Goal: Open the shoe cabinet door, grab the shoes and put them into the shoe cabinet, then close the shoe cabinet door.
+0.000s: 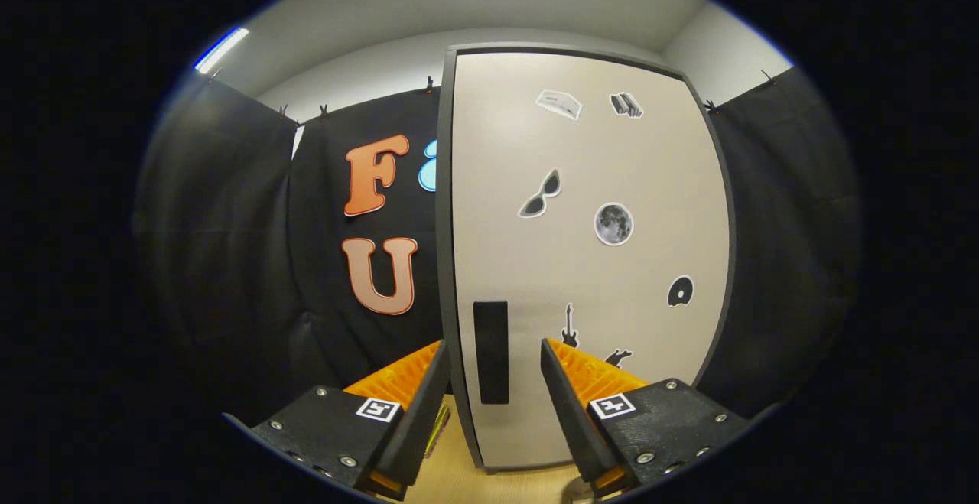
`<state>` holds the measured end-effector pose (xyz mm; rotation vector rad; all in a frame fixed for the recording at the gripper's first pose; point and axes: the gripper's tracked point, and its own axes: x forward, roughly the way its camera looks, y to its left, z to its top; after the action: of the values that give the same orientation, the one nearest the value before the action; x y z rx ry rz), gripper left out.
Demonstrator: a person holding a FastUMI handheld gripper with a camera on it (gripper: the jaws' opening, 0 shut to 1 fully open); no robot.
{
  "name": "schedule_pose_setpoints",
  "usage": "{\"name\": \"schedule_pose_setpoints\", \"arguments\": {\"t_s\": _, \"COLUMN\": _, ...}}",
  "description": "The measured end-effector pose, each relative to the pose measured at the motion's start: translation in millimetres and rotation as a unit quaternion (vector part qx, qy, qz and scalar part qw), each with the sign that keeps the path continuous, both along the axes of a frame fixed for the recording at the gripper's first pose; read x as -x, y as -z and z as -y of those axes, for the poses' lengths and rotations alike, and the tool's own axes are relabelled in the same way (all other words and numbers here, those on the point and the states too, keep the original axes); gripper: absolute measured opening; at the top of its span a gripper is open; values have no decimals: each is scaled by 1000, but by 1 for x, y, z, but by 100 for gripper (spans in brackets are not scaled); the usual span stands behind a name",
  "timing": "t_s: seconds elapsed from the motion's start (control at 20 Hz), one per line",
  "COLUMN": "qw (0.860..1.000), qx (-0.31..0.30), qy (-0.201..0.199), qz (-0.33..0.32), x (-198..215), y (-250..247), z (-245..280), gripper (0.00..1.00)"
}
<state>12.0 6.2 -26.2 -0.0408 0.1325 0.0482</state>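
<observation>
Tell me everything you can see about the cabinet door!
The shoe cabinet door is tall, smooth and pale beige in a dark frame. It is closed and upright. A black handle sits low near its left edge. Stickers dot it, like sunglasses and a moon. The open gripper faces the handle, not touching it.

The gripper view looks forward along the spread fingers, level and close, facing the shoe cabinet door; its dark handle stands between them.
</observation>
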Motion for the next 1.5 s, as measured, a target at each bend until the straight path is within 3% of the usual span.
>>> {"name": "schedule_pose_setpoints", "arguments": {"t_s": 0.45, "qw": 999, "qx": -1, "qy": -3, "qz": -33, "x": 3, "y": 11, "z": -2, "gripper": 66}}
{"name": "schedule_pose_setpoints", "arguments": {"t_s": 0.7, "qw": 999, "qx": 11, "qy": -6, "qz": -32, "x": -1, "y": 12, "z": 0, "gripper": 39}}
{"name": "schedule_pose_setpoints", "arguments": {"t_s": 1.5, "qw": 999, "qx": 4, "qy": -40, "qz": -36, "x": 10, "y": 11, "z": -5, "gripper": 29}}
